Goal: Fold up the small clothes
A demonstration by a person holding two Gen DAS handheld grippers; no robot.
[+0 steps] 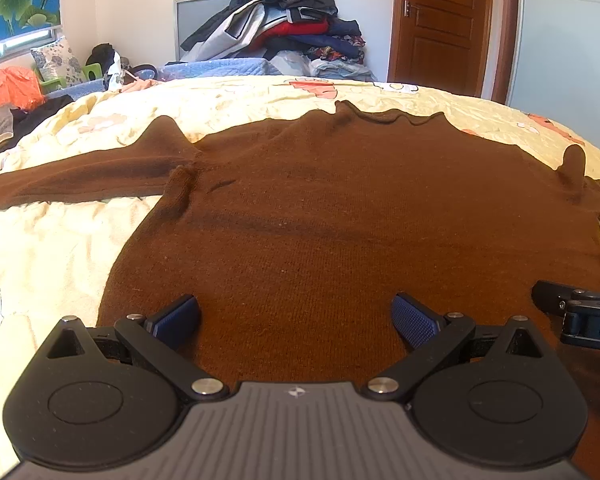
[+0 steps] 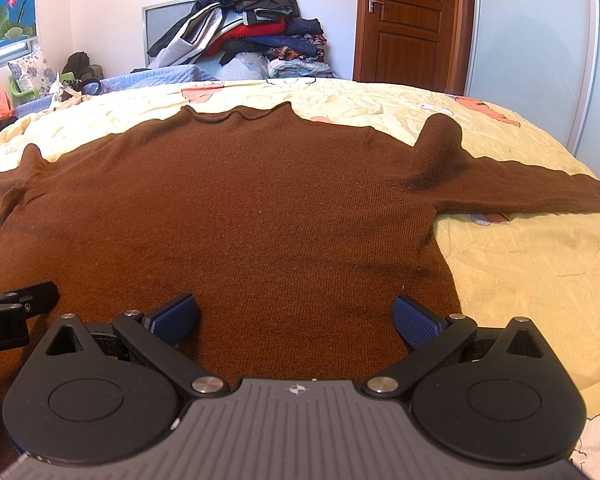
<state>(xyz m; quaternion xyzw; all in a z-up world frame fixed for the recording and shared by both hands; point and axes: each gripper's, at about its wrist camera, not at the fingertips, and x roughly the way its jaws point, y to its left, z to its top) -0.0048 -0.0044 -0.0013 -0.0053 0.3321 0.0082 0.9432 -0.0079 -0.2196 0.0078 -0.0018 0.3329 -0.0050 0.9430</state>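
Note:
A brown knitted sweater [image 1: 320, 208] [image 2: 240, 208] lies flat on the bed, collar at the far side, both sleeves spread out sideways. My left gripper [image 1: 296, 316] hovers over the sweater's near hem, jaws wide open, nothing between the blue pads [image 1: 414, 320]. My right gripper [image 2: 296, 316] hangs over the hem further right, also wide open and empty, its right pad [image 2: 416, 320] near the sweater's right side edge. Each gripper shows at the edge of the other's view: the right one [image 1: 580, 316] and the left one [image 2: 16, 312].
A yellow patterned bedspread [image 1: 60, 240] [image 2: 520, 260] covers the bed. Behind it a tall pile of clothes [image 1: 284, 28] [image 2: 252, 28] leans on the wall. A wooden door [image 1: 440, 24] [image 2: 408, 20] stands at the back right. An orange bag [image 1: 14, 88] and cushion [image 1: 56, 60] sit far left.

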